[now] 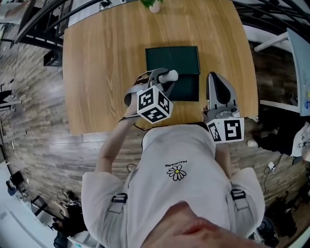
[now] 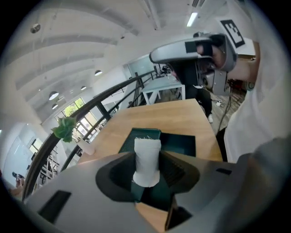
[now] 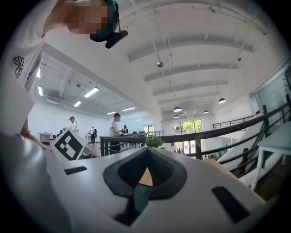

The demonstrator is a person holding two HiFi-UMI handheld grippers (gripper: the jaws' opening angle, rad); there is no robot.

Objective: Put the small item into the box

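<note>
A dark green box lies open on the wooden table, just ahead of me. My left gripper hovers over the box's near left part, shut on a small white cylindrical item. In the left gripper view the white item stands upright between the jaws, with the green box directly beyond it. My right gripper rests to the right of the box, near the table's front edge. Its jaws are shut with nothing between them.
A small green plant in a white pot stands at the table's far edge, and the plant shows at the left in the left gripper view. Wood floor surrounds the table. People stand at distant desks in the right gripper view.
</note>
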